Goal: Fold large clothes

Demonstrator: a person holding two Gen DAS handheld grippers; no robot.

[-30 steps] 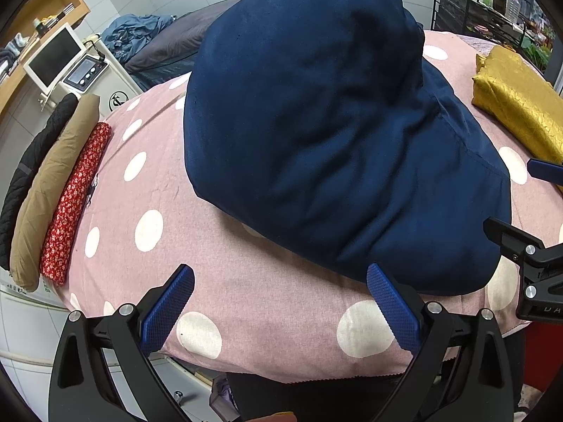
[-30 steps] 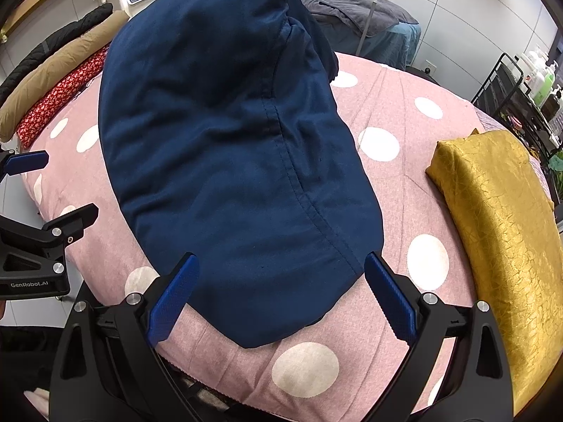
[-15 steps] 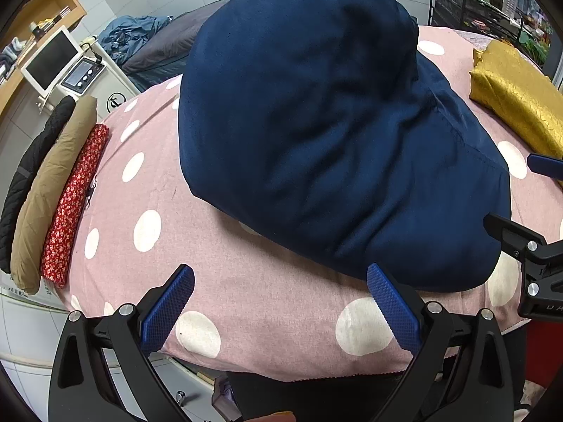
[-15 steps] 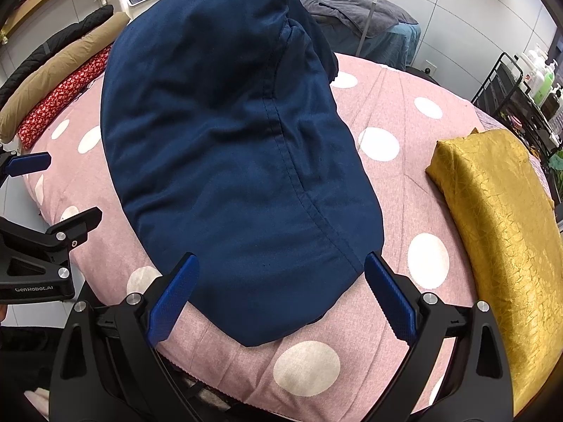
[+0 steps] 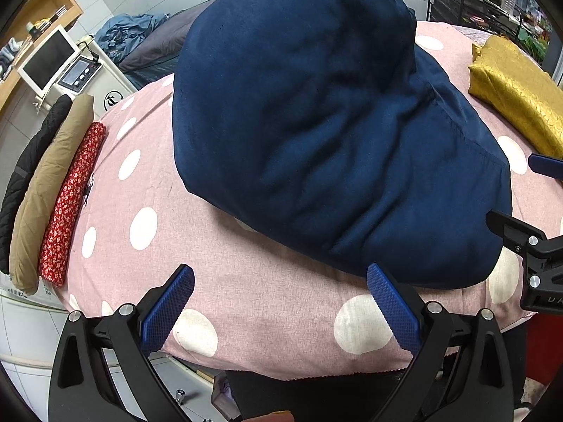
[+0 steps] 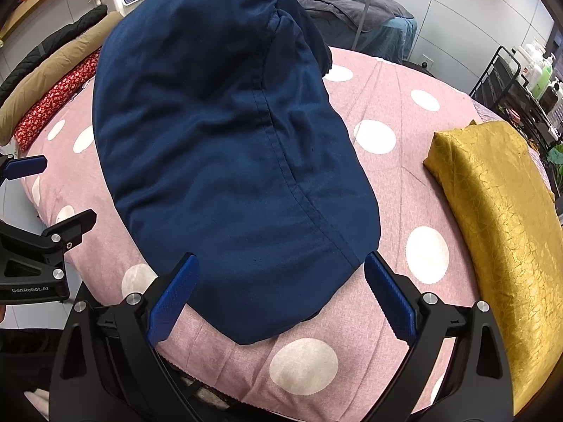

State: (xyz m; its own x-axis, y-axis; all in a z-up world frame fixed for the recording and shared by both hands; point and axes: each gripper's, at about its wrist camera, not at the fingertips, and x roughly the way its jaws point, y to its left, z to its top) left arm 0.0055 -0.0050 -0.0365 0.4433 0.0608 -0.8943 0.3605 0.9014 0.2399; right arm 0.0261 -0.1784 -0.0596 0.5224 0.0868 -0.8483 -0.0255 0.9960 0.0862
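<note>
A large navy blue garment lies folded lengthwise on the pink polka-dot table cover; it also shows in the right wrist view. My left gripper is open and empty, just short of the garment's near left edge. My right gripper is open and empty, its jaws standing either side of the garment's near end. Each gripper appears at the edge of the other's view.
A folded gold cloth lies on the right of the table. Rolled red floral, tan and black clothes lie along the left edge. A machine with a screen and a wire rack of bottles stand behind.
Both grippers have edged slightly closer to the garment's near end. The garment lies as before and both grippers stay open.
</note>
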